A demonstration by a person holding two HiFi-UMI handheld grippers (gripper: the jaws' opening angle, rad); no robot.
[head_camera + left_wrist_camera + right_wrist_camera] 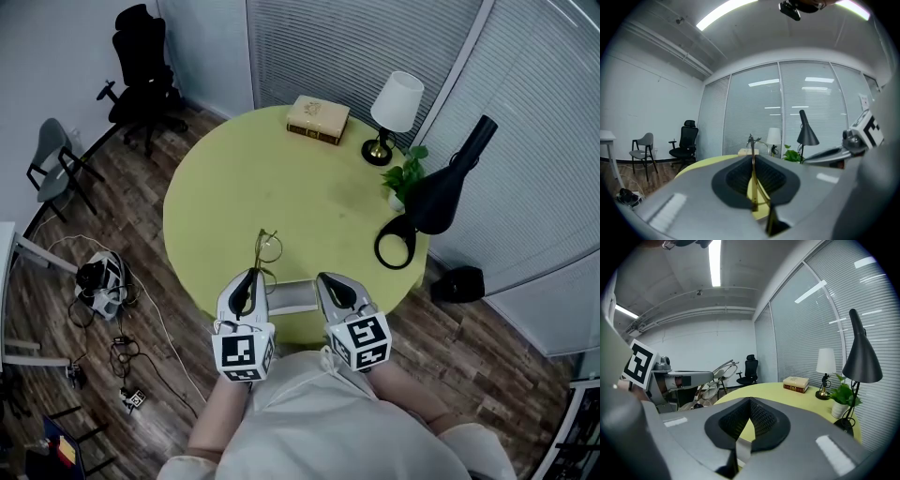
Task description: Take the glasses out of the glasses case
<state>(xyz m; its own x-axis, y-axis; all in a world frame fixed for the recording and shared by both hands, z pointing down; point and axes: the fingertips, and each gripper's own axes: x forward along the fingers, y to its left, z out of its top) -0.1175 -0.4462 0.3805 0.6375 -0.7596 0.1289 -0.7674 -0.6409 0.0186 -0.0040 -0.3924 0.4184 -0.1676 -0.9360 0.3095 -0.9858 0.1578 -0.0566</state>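
The thin gold-framed glasses (266,251) stand up over the table's near edge, with my left gripper (251,279) shut on one temple arm. In the left gripper view that gold arm (753,178) runs upright between the closed jaws. The grey glasses case (292,298) lies between the two grippers at the table's front rim. My right gripper (329,282) is shut on the case's right end, and a grey edge of the case (742,449) shows between its jaws. From the right gripper view, the glasses (716,375) hang in the left gripper (684,378).
The round yellow-green table (281,197) carries a book (318,119), a white table lamp (392,112), a small potted plant (405,180) and a black desk lamp (436,197) along its far and right side. Chairs (142,80) and cables (103,286) sit on the floor to the left.
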